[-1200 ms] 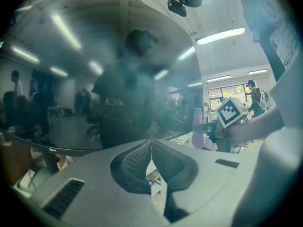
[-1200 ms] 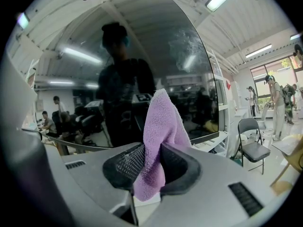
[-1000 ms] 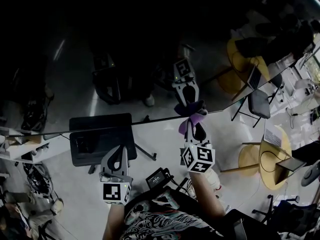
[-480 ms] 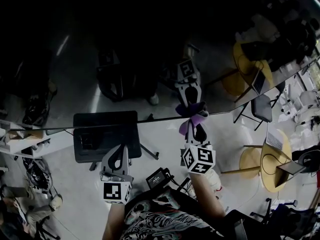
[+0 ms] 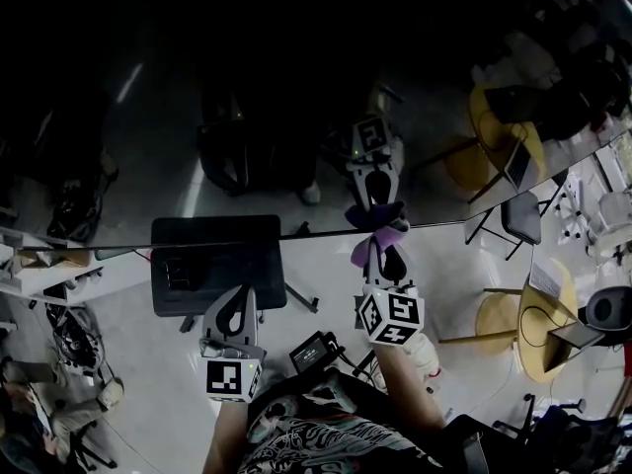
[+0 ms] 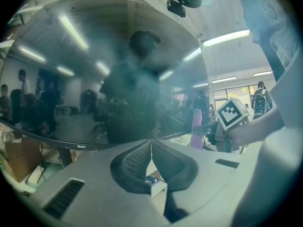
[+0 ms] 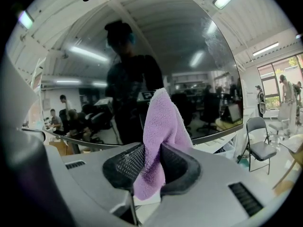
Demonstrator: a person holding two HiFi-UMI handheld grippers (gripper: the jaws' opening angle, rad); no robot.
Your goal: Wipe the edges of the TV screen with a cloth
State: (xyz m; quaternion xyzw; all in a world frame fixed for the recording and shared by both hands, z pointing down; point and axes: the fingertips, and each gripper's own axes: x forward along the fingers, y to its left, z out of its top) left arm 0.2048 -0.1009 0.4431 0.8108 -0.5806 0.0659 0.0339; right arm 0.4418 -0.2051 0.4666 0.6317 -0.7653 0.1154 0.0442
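Note:
The TV screen [image 5: 247,97] is a large dark reflective pane, and its lower edge [image 5: 316,233] runs across the middle of the head view. My right gripper [image 5: 380,243] is shut on a purple cloth [image 5: 387,233] and holds it against that lower edge. In the right gripper view the cloth [image 7: 163,117] stands up between the jaws of the right gripper [image 7: 151,148], in front of the screen's bottom bezel [image 7: 213,135]. My left gripper [image 5: 235,296] hangs below the edge, left of the right one, and is shut on nothing [image 6: 151,142]. The cloth [image 6: 196,129] also shows at the right of the left gripper view.
A dark rectangular stand [image 5: 217,275] sits on the floor under the screen at the left. Round yellow tables [image 5: 538,329] and a folding chair [image 5: 518,217] stand to the right. Cluttered shelves [image 5: 39,275] are at the left. A small black device [image 5: 314,352] lies near the person's body.
The head view has drifted slightly, so the floor objects sit a little further right. Both grippers and the cloth keep their places at the screen's lower edge.

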